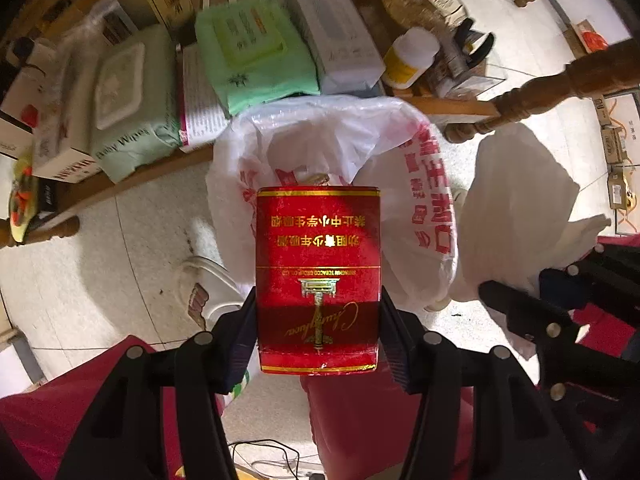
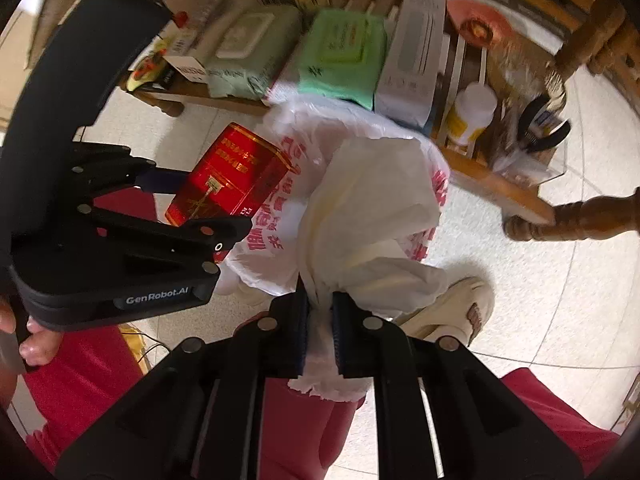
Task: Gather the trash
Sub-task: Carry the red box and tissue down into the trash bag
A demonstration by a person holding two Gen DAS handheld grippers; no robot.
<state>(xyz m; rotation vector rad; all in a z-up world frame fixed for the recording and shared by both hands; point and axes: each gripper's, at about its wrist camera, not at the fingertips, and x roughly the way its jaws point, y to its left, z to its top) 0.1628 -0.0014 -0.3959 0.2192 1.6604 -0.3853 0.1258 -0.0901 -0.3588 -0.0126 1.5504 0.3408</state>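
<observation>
I read this as a lived-in home room. A low wooden shelf (image 1: 160,168) holds baby wipes (image 1: 128,108), a green tissue pack (image 1: 260,52) and a pill bottle (image 1: 410,58). Pale floor tiles (image 1: 120,264) and a turned wooden furniture leg (image 1: 540,96) support that.

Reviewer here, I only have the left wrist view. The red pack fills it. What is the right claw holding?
Observer: The right claw is shut on a crumpled white tissue.
Operator: Where is the tissue relative to the bin bag?
Observer: It hangs in front of the white bag with red print, near its opening.
Operator: Anything beside the tissue?
Observer: A cream shoe on the tiled floor, just right of it.
</observation>
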